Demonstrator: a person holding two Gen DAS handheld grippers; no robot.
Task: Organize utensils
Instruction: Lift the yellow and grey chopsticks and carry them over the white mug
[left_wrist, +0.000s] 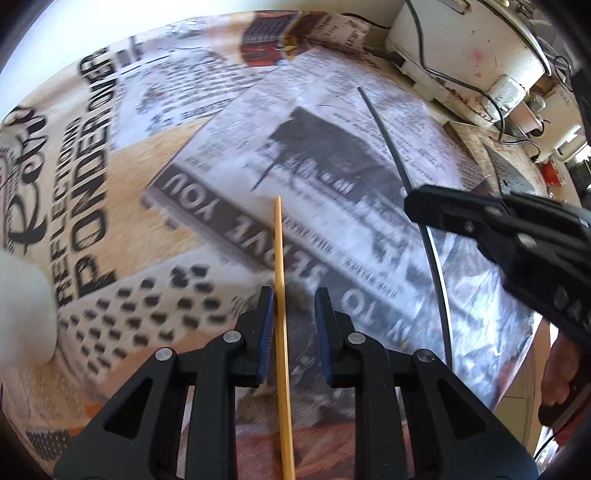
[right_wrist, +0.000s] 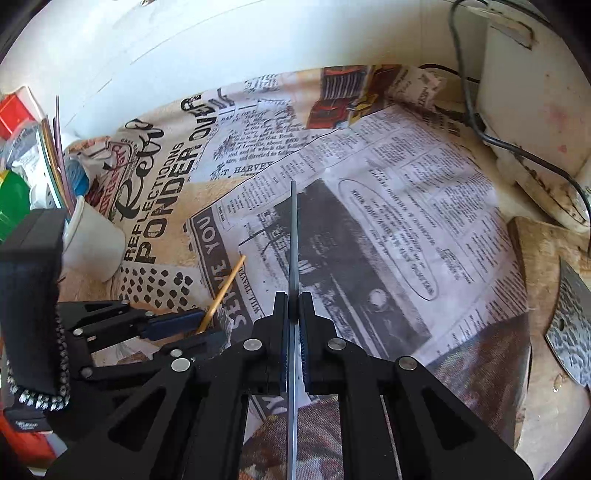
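Note:
A tan wooden chopstick lies between the fingers of my left gripper, which is open around it; it touches the left pad and leaves a gap to the right one. In the right wrist view the same chopstick sticks out of the left gripper. My right gripper is shut on a dark grey chopstick that points away from me. In the left wrist view the grey chopstick passes through the right gripper. A white cup with coloured sticks stands at the left.
A newspaper-print cloth covers the table. A white appliance with a black cable stands at the back right. A wooden board with a patterned cleaver blade lies at the right. Packages crowd the far left.

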